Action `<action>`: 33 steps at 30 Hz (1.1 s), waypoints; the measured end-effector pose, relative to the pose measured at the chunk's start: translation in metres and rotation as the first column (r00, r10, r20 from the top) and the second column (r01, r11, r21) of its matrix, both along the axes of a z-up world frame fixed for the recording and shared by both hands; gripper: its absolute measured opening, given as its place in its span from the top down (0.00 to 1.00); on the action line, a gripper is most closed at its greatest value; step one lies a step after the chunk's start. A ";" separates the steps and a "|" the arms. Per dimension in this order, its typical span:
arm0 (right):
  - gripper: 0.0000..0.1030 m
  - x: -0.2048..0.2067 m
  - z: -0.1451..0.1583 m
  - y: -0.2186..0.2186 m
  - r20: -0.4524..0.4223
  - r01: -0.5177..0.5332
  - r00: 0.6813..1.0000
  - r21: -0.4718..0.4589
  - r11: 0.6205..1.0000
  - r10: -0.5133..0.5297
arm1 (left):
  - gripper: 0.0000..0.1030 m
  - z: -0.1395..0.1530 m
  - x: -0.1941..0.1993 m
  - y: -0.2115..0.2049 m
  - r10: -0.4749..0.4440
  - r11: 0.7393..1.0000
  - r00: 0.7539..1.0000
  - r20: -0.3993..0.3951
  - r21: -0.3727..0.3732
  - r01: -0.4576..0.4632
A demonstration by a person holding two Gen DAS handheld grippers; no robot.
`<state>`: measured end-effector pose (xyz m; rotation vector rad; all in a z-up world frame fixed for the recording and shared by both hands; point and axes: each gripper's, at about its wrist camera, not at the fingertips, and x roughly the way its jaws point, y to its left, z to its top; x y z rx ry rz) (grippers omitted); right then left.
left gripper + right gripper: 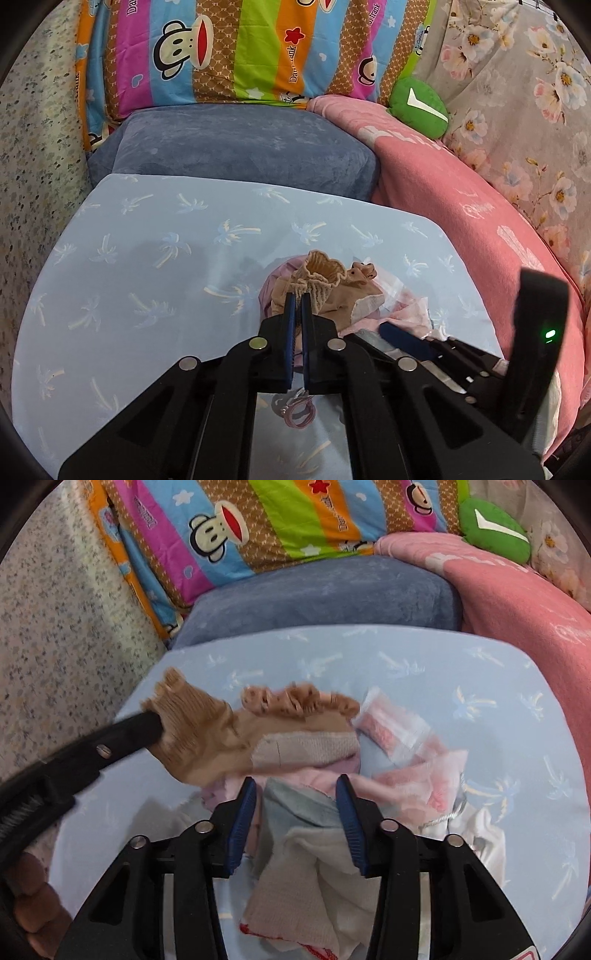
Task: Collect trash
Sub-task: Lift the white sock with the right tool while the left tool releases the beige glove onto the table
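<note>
Pinching the ruffled cuff of a tan sock (320, 284), the left gripper (297, 300) has its blue pads nearly together with the fabric caught between them. In the right wrist view the same sock (207, 738) stretches sideways from the left gripper's black finger (122, 738), slightly blurred, so probably mid-pull. Right gripper (295, 794) has its jaws spread wide, holding nothing, hovering just over a grey-blue cloth (295, 808) at the near end of the heap.

Pile (332, 771) sits on the pale blue palm-print board (147, 258): second tan ruffled piece (303, 698), beige-white ribbed sock (306, 886), pink fabric, and crinkly clear wrappers with pink print (391, 727) on the right side. Those wrappers look like the actual trash. Pink hair ties (295, 410) lie under the left gripper.

Progress: early, judging by the heap still unsorted; wrappers untouched on the board. No bin, bag or other container visible in either view, so nothing shows as collected yet. Behind: blue cushion (240, 147), striped monkey pillow (240, 48), pink blanket (461, 192).
</note>
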<state>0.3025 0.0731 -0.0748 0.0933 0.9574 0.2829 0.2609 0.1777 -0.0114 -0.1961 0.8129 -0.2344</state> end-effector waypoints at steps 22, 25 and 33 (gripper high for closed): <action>0.90 -0.099 0.084 -0.066 0.106 0.074 0.991 0.124 0.990 -0.087 | 0.97 0.042 -0.058 -0.036 -0.054 0.998 0.998 0.045 -0.012 0.054; 0.90 -0.115 0.105 -0.078 0.127 0.088 0.986 0.136 0.987 -0.106 | 0.97 0.053 -0.069 -0.045 -0.070 0.997 0.996 0.059 -0.020 0.072; 0.90 -0.163 0.121 -0.107 0.117 0.119 0.983 0.164 0.979 -0.139 | 0.97 0.069 -0.100 -0.067 -0.129 0.991 0.989 0.074 -0.023 0.131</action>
